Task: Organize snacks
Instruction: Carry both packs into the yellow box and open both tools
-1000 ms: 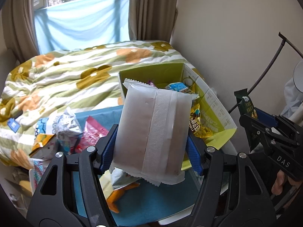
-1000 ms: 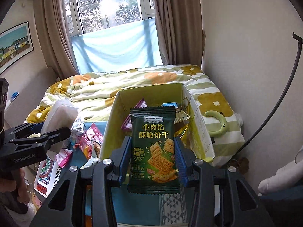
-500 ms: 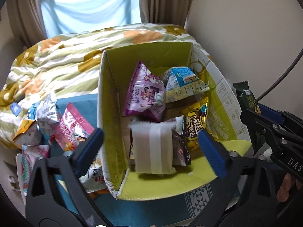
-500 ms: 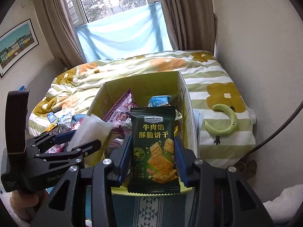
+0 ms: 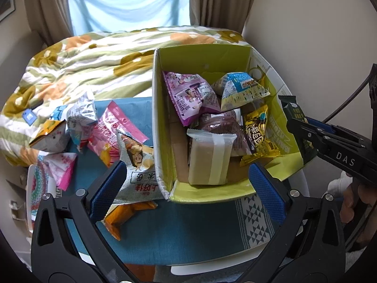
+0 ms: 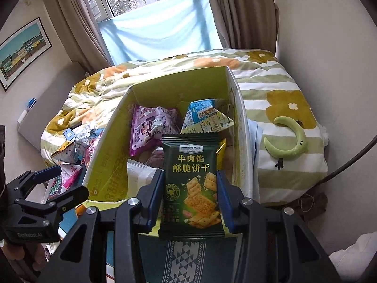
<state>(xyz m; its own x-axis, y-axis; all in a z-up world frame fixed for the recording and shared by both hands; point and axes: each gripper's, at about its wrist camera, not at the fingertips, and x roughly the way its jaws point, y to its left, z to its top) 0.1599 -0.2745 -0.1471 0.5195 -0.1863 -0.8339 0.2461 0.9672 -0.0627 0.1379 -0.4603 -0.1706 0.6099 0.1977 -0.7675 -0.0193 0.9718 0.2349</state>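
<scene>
The left gripper [image 5: 186, 184] is wide open and holds nothing. A white pack [image 5: 210, 159] lies in the box [image 5: 156, 122], mid-frame. The right gripper [image 6: 190, 202] squeezes a green cracker pack [image 6: 192, 186], low in the frame.

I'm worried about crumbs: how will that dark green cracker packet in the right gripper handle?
Likely fragile: the dark green cracker packet pictures thin crackers. It stands upright in the right gripper, so fairly stiff. Its glossy film may slip.
</scene>
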